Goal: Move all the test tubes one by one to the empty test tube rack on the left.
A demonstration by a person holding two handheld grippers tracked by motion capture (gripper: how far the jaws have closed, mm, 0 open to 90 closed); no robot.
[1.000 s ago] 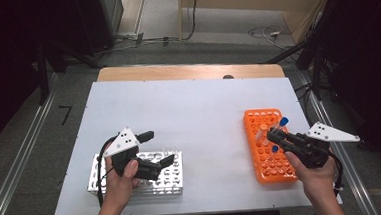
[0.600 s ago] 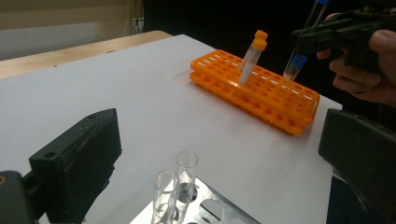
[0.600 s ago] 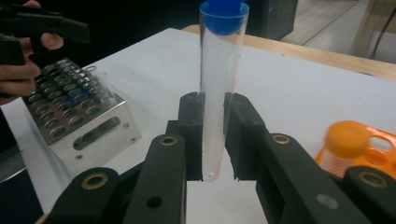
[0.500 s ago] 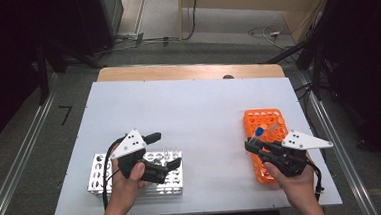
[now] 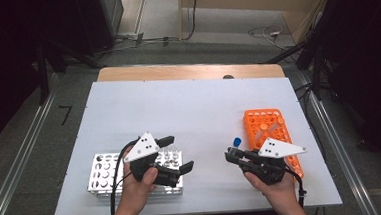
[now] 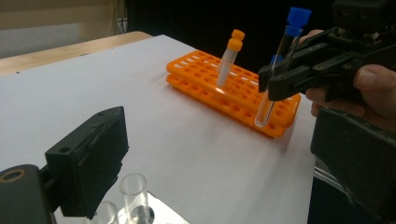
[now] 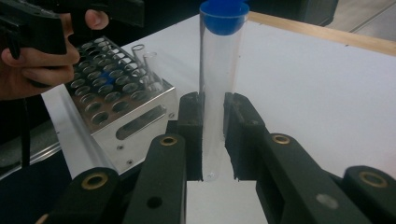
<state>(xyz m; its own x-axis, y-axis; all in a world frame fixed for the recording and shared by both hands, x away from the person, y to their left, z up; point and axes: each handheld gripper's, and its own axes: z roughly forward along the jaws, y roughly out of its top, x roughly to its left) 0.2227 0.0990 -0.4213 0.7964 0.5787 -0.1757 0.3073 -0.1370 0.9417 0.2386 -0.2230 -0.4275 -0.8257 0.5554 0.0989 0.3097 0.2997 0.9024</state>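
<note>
The right gripper clamps an upright blue-capped tube over the tabletop's front edge beside the orange rack, while the left gripper, jaws just narrowing slightly, holds nothing above the metal rack.
</note>
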